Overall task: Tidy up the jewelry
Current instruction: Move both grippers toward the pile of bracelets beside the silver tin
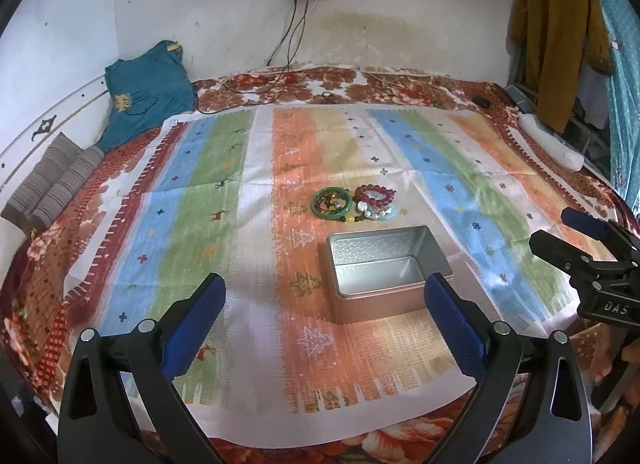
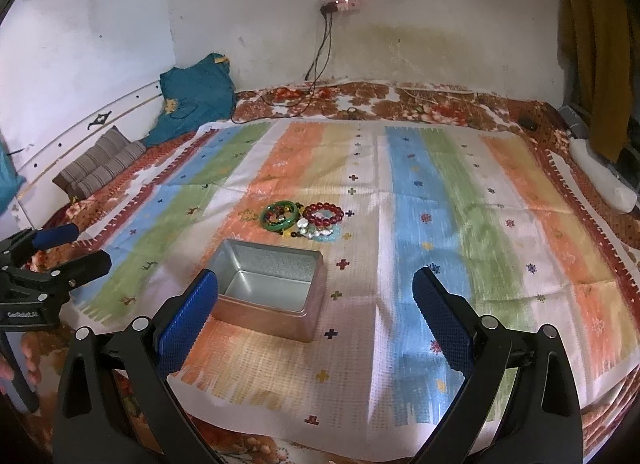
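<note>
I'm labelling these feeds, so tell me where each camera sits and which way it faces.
Left wrist: on the left gripper, facing the wall across the striped cloth; its own open fingers show, the right gripper at right.
Right wrist: on the right gripper, same heading; its open fingers show, the left gripper at left.
Shared: empty tin, bracelets beyond it.

Striped pastel cloth (image 1: 224, 184), green bangle (image 1: 333, 204), red bead bracelet (image 1: 375, 195), silver tin (image 1: 384, 264).

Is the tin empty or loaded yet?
Empty: the tin shows bare metal floor; the bracelets lie on the cloth behind it.
</note>
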Demonstrator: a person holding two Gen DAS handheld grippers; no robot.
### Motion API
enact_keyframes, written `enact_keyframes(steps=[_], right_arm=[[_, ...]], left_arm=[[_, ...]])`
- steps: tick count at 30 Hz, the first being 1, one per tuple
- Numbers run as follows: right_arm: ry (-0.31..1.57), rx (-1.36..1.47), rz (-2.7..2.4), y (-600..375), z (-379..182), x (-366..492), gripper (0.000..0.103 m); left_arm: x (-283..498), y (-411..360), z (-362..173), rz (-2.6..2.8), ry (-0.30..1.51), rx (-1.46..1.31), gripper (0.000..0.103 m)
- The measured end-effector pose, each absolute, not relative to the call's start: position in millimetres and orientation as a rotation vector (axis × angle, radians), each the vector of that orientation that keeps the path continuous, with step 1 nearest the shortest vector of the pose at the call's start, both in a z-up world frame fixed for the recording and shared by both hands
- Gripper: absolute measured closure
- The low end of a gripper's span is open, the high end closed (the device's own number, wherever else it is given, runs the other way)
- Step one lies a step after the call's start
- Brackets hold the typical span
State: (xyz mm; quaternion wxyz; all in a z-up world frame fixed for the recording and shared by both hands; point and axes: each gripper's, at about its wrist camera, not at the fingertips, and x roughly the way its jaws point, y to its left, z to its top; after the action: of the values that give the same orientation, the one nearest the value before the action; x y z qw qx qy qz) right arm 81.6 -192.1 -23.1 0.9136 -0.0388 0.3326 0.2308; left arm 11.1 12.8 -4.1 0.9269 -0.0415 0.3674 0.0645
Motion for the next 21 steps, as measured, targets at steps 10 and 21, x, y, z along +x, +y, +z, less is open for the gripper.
enact_keyframes(steps=[10, 21], right_arm=[[0.711, -0.107, 0.447, -184.4, -24.8, 97.6, 0.004], [0.710, -0.134, 0.422, -179.1, -20.0, 120.6, 0.004]], left_arm=[[25.6, 19.7, -6.3, 0.182, 0.765, -0.085, 0.006], [48.2, 33.5, -8.2, 0.216, 0.798, -0.091, 0.006]])
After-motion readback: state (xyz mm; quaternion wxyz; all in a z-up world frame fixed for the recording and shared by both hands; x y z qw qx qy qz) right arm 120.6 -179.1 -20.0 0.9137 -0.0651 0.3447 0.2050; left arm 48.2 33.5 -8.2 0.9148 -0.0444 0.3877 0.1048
